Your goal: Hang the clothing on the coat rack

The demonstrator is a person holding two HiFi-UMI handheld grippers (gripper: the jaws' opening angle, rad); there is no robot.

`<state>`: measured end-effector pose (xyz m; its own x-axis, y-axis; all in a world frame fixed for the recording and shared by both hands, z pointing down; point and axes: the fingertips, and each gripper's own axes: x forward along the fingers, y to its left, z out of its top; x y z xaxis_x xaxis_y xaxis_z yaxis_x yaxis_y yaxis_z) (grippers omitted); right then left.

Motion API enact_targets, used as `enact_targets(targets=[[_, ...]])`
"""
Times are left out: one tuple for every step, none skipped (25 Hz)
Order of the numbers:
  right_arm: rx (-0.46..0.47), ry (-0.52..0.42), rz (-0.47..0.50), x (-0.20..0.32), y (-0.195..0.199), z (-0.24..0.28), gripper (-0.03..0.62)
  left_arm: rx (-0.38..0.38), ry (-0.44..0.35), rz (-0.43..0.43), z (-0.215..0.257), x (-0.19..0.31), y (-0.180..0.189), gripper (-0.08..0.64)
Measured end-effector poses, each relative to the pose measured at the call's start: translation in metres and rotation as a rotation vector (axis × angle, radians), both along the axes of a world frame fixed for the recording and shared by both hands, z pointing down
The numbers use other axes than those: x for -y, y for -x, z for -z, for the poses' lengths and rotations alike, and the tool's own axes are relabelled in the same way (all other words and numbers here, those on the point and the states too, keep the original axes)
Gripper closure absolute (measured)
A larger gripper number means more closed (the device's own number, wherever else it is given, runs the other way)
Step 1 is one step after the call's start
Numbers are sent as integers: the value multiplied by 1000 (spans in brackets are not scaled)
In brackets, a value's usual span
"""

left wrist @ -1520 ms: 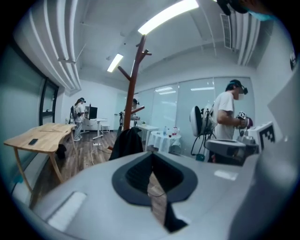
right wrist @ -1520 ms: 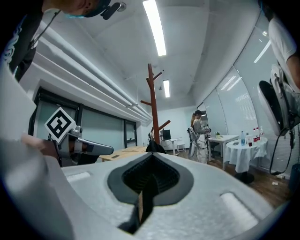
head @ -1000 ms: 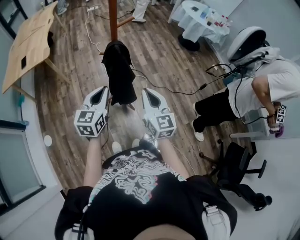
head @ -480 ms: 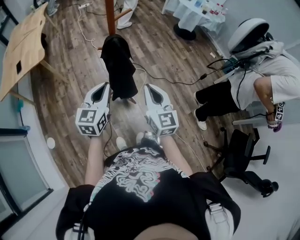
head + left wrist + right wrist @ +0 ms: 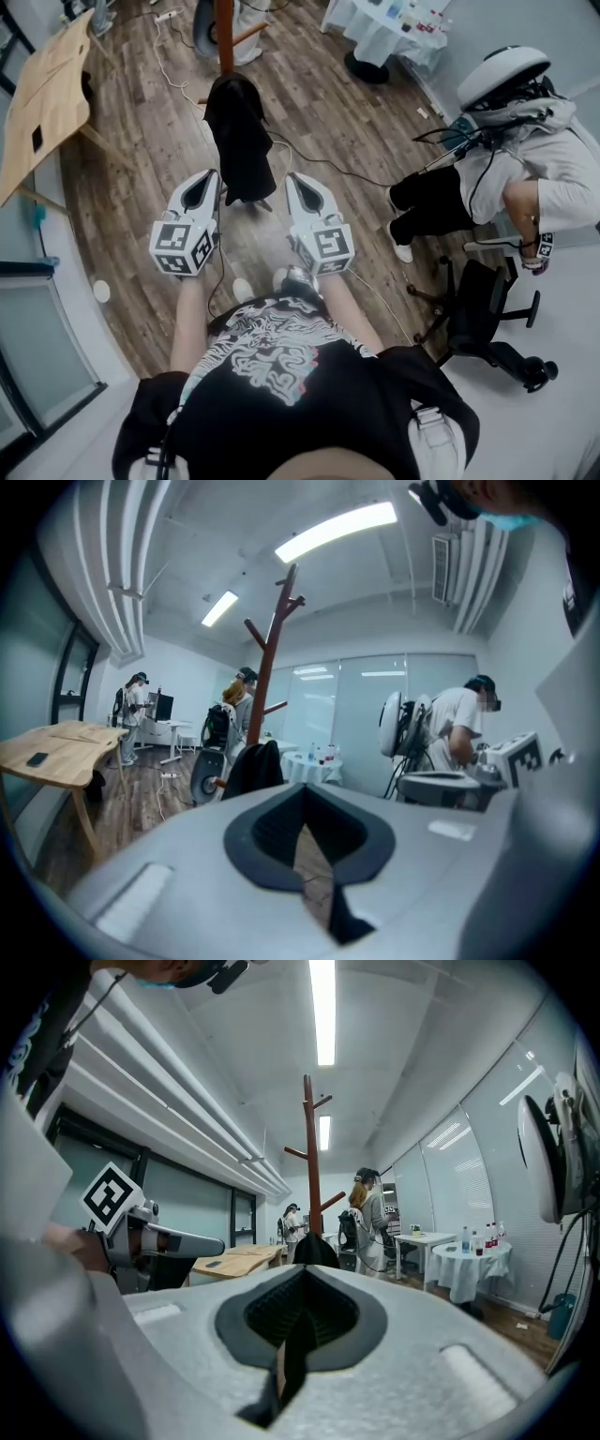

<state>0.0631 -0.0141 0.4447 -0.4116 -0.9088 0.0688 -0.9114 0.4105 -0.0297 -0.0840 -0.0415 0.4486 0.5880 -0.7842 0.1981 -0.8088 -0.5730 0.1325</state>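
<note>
Both our left gripper (image 5: 201, 180) and right gripper (image 5: 298, 181) sit closed and empty, so we'd best check the clothing (image 5: 239, 141) hangs securely on the coat rack (image 5: 225, 37).

You're in an office-style lab set up for recording, not a home. Evidence: glass partition walls (image 5: 347, 714), ceiling strip lights (image 5: 323, 1007), wood-plank floor (image 5: 141, 169) with loose cables (image 5: 328, 169) running across it. Wooden desk (image 5: 47, 94), black office chair (image 5: 478, 319), round table (image 5: 375, 42) with a white cloth and bottles on it. Coat rack (image 5: 267, 667) stands out on the open floor. A seated person (image 5: 553, 178) beside you and others (image 5: 370, 1204) at the back are wearing gear.
</note>
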Motion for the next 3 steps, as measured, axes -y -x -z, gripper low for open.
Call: enact_targets(targets=[[-1,0,-3,-1,-1,0,594,-7,-3,2,1,-1,0,571],[-2,0,-7,-1,-2,-1,594,-11,-6,3,2,-1,1,571],[-3,0,-11,-2,-3,-1,594,-14,-8,5,3,-1,1,571]])
